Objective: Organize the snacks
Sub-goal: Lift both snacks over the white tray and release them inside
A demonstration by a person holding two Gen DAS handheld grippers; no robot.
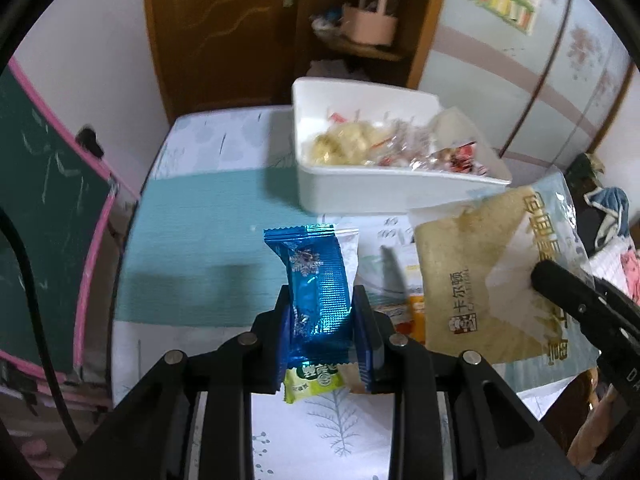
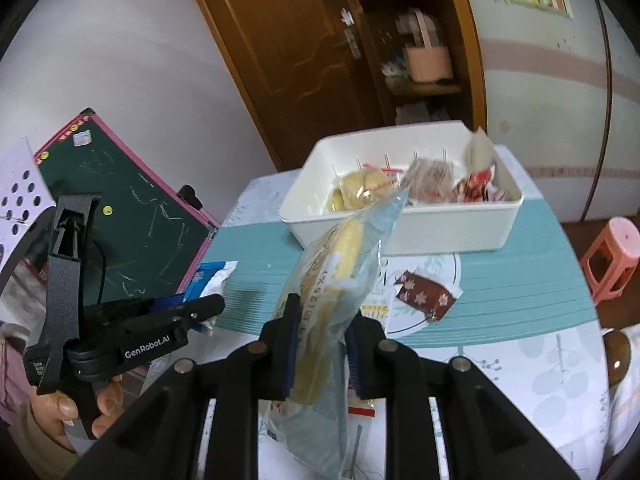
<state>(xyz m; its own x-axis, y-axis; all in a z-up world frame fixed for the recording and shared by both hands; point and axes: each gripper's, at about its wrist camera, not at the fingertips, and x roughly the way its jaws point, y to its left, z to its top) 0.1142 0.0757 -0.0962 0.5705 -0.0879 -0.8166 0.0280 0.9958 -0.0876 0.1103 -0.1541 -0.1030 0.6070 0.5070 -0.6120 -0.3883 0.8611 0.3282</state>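
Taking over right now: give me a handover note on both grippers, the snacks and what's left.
Left gripper: shut on blue snack, off the table.
Right gripper: shut on clear bread pack, also lifted.
White bin at the table's far side already holds several snacks.
Left: drop both in the bin, then collect the brown snack, green snack and the others below the grippers.
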